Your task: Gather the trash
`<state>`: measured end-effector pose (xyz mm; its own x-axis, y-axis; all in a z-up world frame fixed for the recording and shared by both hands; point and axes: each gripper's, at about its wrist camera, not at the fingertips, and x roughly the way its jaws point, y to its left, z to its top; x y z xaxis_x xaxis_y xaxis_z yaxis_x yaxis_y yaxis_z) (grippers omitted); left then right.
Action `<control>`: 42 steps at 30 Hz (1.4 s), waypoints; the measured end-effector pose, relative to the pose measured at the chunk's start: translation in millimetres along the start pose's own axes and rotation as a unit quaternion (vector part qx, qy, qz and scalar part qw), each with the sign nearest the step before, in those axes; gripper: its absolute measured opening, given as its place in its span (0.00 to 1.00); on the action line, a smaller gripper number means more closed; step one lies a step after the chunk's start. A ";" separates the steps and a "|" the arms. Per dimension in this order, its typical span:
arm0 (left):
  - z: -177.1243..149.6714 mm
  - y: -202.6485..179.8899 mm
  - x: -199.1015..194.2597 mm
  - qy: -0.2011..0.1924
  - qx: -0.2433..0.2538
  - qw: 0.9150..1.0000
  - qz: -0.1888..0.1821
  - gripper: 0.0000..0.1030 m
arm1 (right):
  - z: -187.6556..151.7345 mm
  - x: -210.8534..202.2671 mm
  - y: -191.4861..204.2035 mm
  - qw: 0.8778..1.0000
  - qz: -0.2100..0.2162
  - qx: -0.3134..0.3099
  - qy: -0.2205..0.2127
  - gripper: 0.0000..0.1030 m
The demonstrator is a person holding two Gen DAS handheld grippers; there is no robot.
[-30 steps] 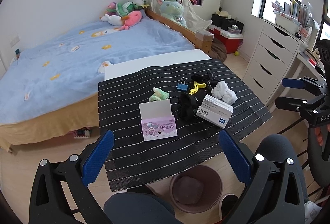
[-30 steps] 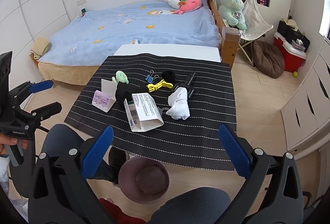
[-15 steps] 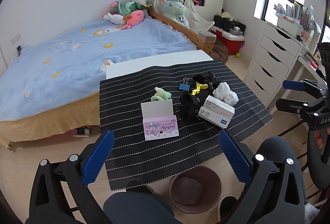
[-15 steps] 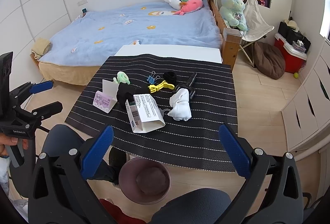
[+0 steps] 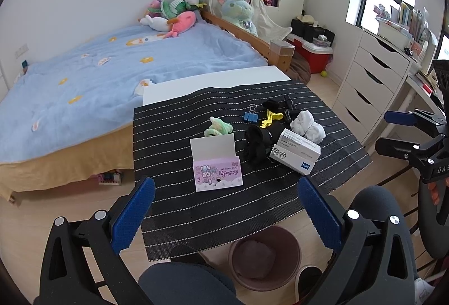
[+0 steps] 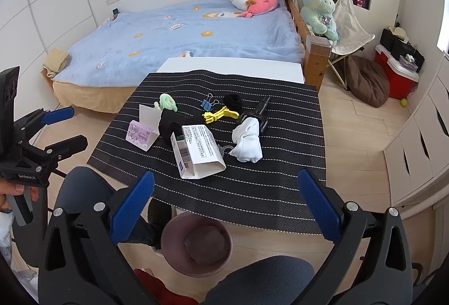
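Note:
A black striped mat [image 5: 213,209] covers a low table. On it lie a pink opened box [image 5: 217,173], a white carton [image 5: 294,152], a white crumpled cloth [image 5: 307,126], a black cloth [image 5: 255,142], a green plush [image 5: 217,128], a blue binder clip [image 5: 250,115] and a yellow clip [image 5: 270,116]. A mauve bin [image 5: 263,257] stands on the floor below the mat's near edge. My left gripper [image 5: 224,209] is open and empty above the near edge. My right gripper [image 6: 224,204] is open and empty, also near the front edge, above the bin [image 6: 196,243]. The carton [image 6: 196,150] lies just ahead of it.
A bed with a blue cover [image 5: 98,74] lies behind and left of the table. White drawers [image 5: 373,80] stand at the right. A red cooler [image 5: 311,52] and a brown cushion [image 6: 364,80] sit on the floor at the back right. My knees show below.
Both grippers have crept slightly toward the table, still open and empty. Nothing on the mat has moved.

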<state>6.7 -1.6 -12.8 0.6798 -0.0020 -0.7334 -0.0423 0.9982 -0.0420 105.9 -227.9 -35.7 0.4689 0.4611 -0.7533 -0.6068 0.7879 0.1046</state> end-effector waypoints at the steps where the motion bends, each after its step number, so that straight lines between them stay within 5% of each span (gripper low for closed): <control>1: 0.6 0.4 1.7 0.001 0.000 1.000 0.001 0.95 | 0.0 0.3 -0.1 1.000 0.000 0.000 0.001 0.97; 14: 15.3 5.3 31.3 0.028 0.002 1.000 0.006 0.95 | -1.4 6.1 -0.6 1.000 0.000 -0.003 0.008 0.97; 30: 10.6 20.5 111.1 0.135 -0.030 0.990 0.021 0.95 | -6.5 10.6 -5.5 1.000 -0.001 0.001 0.016 0.97; 39: 6.3 17.9 127.5 0.152 -0.044 0.987 0.037 0.94 | -10.6 10.0 -10.0 1.000 -0.003 0.008 0.022 0.97; 42: 5.4 16.3 128.2 0.152 -0.042 0.987 0.034 0.82 | -11.0 10.4 -9.8 1.000 -0.003 0.009 0.024 0.97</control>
<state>97.1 14.7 -103.9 0.4220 0.0346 -0.9059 -0.1494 0.9883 -0.0318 109.7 -235.2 -51.7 0.4409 0.4371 -0.7839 -0.5924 0.7979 0.1117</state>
